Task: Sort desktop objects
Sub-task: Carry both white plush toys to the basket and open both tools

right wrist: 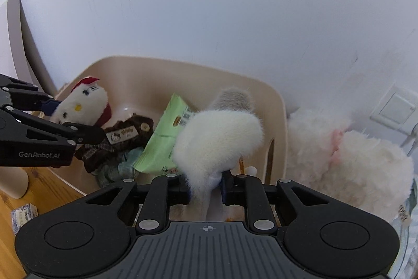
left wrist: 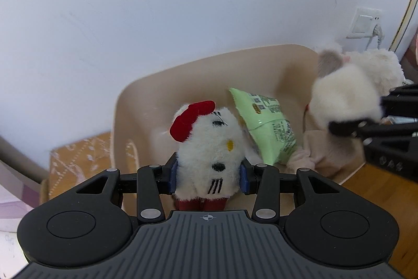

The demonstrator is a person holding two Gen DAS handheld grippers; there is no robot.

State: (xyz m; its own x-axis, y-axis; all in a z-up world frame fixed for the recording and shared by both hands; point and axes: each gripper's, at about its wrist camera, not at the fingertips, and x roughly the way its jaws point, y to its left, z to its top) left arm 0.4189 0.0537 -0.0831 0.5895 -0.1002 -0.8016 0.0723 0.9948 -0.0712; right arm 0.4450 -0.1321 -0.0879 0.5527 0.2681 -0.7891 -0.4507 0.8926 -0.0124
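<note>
White wall stands behind a beige plastic bin (left wrist: 135, 106) on a wooden floor (left wrist: 376, 190). Over the bin, the left gripper (left wrist: 208, 172) clamps a fluffy white cat plush with a red bow (left wrist: 209, 148) by its sides, both blue pads pressing into the fur. Beside it, the right gripper (right wrist: 205, 187) pinches a thin part of a white furry plush with a grey ear (right wrist: 219, 137); its jaws are narrow. Inside the bin lie a pale green snack packet (right wrist: 162, 145) and a dark brown plush with a label (right wrist: 122, 137). Just right of the bin sits a big white fluffy toy (right wrist: 347, 164).
</note>
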